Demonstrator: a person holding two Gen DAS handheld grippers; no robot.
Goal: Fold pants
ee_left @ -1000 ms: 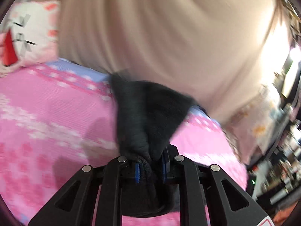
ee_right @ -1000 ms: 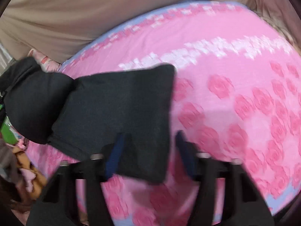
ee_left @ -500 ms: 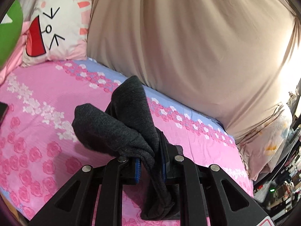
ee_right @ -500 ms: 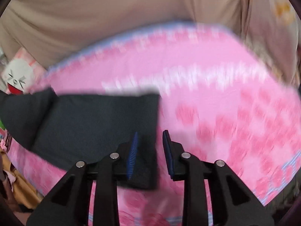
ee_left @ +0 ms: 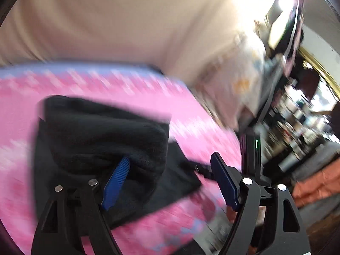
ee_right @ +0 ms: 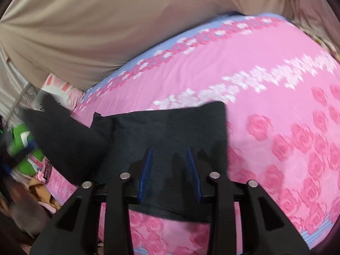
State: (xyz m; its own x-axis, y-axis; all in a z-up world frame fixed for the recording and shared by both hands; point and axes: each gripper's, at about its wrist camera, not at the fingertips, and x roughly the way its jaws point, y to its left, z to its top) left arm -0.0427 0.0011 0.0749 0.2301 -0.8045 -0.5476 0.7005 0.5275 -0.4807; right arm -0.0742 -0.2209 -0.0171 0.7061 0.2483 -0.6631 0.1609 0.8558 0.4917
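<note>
The dark grey pants (ee_right: 170, 131) lie folded on the pink rose bedspread (ee_right: 286, 110). In the right wrist view a flap of the pants (ee_right: 63, 136) rises at the left. My right gripper (ee_right: 169, 155) is open just above the folded part, its blue pads apart. In the blurred left wrist view the pants (ee_left: 102, 136) lie bunched on the bedspread (ee_left: 191, 116). My left gripper (ee_left: 170, 159) is open wide, its left pad against the bunched cloth, holding nothing.
A beige curtain (ee_right: 106, 31) hangs behind the bed. A cat-face pillow (ee_right: 61, 89) and a green plush (ee_right: 23, 140) lie at the bed's left end. In the left wrist view a cluttered room (ee_left: 297, 116) lies past the bed's right edge.
My left gripper has opened and let go of the pants, which now lie on the bed; its view swung right. My right gripper stays open, its pads wider apart, above the fold.
</note>
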